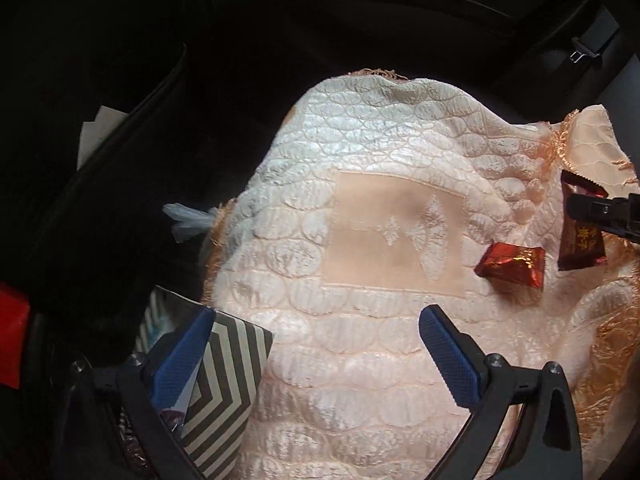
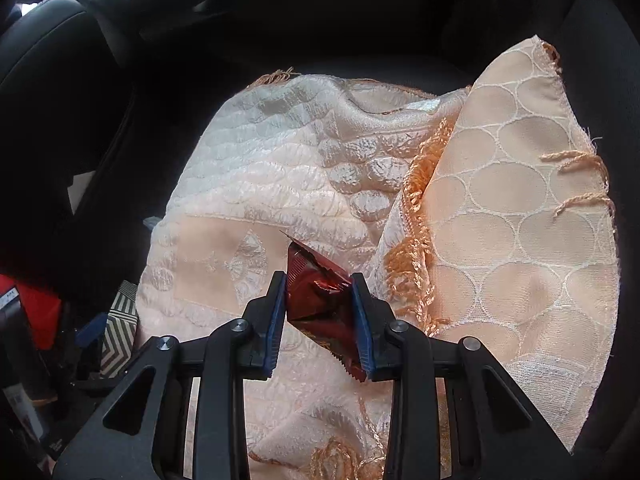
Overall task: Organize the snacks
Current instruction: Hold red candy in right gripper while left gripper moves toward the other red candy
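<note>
A dark red snack packet (image 2: 320, 300) with unreadable gold characters is clamped in the right gripper (image 2: 320, 308) – above the peach quilted cloth (image 2: 260, 184). The left gripper (image 1: 316, 336) is spread wide, empty; ahead to its right a second red packet (image 1: 512, 262) lies, a striped box (image 1: 228, 384) by its left finger.

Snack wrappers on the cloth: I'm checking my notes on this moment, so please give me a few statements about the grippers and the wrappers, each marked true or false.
1. The right gripper is shut on a red snack packet. True.
2. The left gripper holds a red candy. False: its jaws stand wide open with nothing between them.
3. A second red candy lies loose on the peach cloth. True.
4. The striped box sits to the right of the cloth in the left wrist view. False: it is at the lower left, by the left finger.
5. The cloth is plain blue. False: it is peach with a quilted oval pattern.
</note>
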A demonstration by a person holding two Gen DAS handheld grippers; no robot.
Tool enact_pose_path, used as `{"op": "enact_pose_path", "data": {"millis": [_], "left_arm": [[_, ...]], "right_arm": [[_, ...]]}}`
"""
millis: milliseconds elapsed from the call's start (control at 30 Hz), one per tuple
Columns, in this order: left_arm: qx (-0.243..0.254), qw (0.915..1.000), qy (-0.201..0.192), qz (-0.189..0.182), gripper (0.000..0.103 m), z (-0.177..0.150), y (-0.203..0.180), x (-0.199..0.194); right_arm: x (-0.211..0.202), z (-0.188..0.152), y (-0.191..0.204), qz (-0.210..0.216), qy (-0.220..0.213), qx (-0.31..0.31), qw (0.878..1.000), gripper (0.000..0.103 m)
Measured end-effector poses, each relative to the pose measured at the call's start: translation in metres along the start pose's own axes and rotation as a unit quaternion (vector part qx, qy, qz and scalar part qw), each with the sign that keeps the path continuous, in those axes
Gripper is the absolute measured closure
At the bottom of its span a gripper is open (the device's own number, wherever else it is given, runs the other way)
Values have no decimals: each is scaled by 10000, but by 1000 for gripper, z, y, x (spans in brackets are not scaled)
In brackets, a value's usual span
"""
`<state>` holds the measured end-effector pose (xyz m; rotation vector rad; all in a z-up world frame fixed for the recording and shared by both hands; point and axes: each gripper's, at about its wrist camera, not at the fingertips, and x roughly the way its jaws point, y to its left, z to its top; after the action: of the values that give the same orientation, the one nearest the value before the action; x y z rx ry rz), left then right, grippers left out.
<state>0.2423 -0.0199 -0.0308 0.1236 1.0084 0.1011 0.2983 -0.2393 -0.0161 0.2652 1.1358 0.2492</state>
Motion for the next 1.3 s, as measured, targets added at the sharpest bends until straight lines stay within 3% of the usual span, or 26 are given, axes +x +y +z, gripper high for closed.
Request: {"op": "enact_pose_path", "data": {"millis": [167,533,667,867,1033,1200,1233,1300], "left_arm": [[-340,9991,-77,-245,0,-3,13,7],[69,9999,-74,11,0,-14,-2,14],[355,9988,-138,306,0,-20,-11,18],[269,9989,-272,284,0,-25,-14,13],[300,9995,-116,-73,0,-40,-40,17],[483,9988,52,-6,0,-49,-44,37],[636,9975,-136,275,0,-50,-42,38],[606,9977,-229,174,0,-50,-31,41]], "right_arm": [[-2,-5,2,74,-19,12,10000,73],[5,-8,-8,101,109,180,9997,73],[8,-8,-9,123,143,219,9996,73],[10,-8,-14,126,163,297,9993,73],[11,-8,-15,136,177,302,9993,73],[11,-8,-17,170,198,342,9991,73],[11,-8,-17,185,204,348,9990,73],[12,-8,-19,199,226,371,9989,73]]}}
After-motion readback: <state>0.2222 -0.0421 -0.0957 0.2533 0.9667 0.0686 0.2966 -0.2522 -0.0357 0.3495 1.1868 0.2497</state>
